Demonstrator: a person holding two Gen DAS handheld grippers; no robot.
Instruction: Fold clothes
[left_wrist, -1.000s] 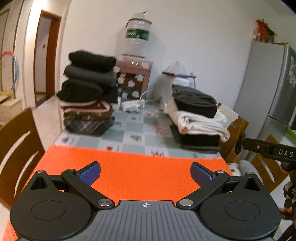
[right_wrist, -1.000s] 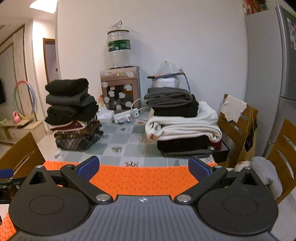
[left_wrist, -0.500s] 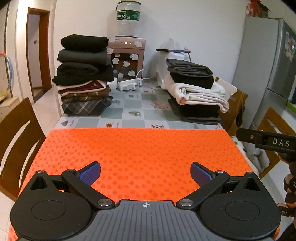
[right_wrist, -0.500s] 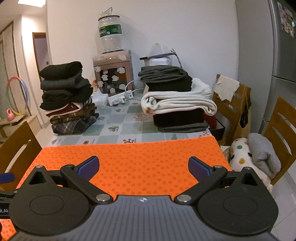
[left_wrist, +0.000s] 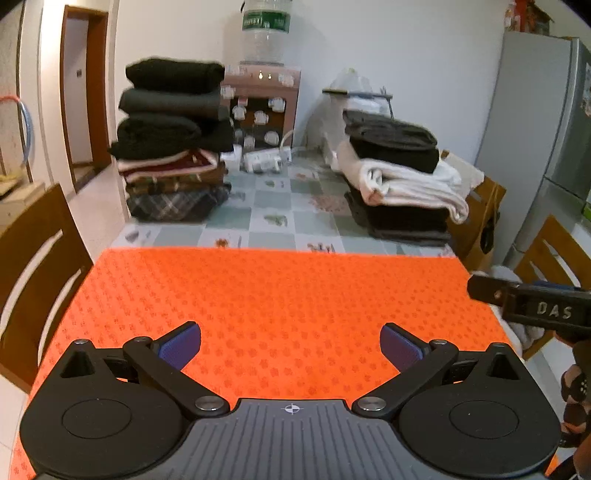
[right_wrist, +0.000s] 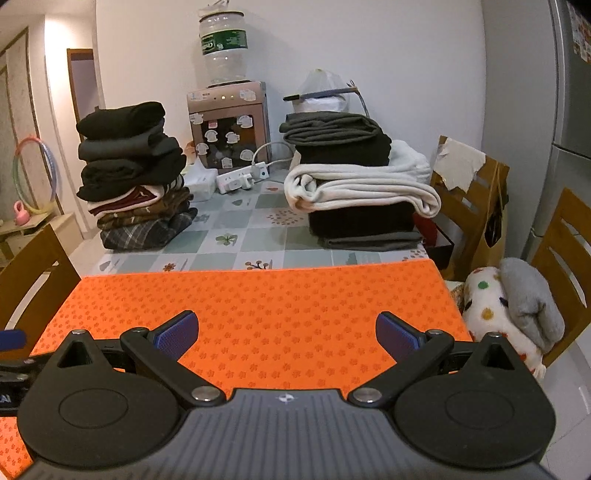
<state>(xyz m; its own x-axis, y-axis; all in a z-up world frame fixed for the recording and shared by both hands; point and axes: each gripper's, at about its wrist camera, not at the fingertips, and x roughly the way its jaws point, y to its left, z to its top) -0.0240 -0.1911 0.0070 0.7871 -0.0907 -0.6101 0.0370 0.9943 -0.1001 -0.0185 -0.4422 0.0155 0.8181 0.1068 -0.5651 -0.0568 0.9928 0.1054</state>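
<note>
**Both claws empty over a bare mat; the clothes lie ahead and to the right**

Left wrist view: your left claw (left_wrist: 290, 345) hangs above the orange mat (left_wrist: 280, 295) with its blue pads spread wide and nothing between them. No garment is on the mat. Straight ahead, beyond the mat's far edge, the worktop (left_wrist: 273, 218) carries two folded stacks: the dark stack (left_wrist: 171, 140) ahead-left and the stack with the white blanket (left_wrist: 402, 181) ahead-right. Both are well apart from this claw. At the right edge you see your right claw's body, marked "DAS", level with the mat's right side.

Right wrist view: your right claw (right_wrist: 287, 334) is also spread wide and holds nothing, poised over the near half of the mat. The same two stacks stand beyond it, their long edges running across your line of sight. The thing that looks unfolded is off the worktop: a grey garment (right_wrist: 532, 302) bundled against a white spotted cloth (right_wrist: 487, 314) on the chair (right_wrist: 565, 236) to the right, near the mat's right-hand corner and lower than it.

My judgement: if that bundle is your next piece, it lies to the right of both claws, and the right claw is clearly nearer. Whether it is loose or already folded I cannot tell.
</note>
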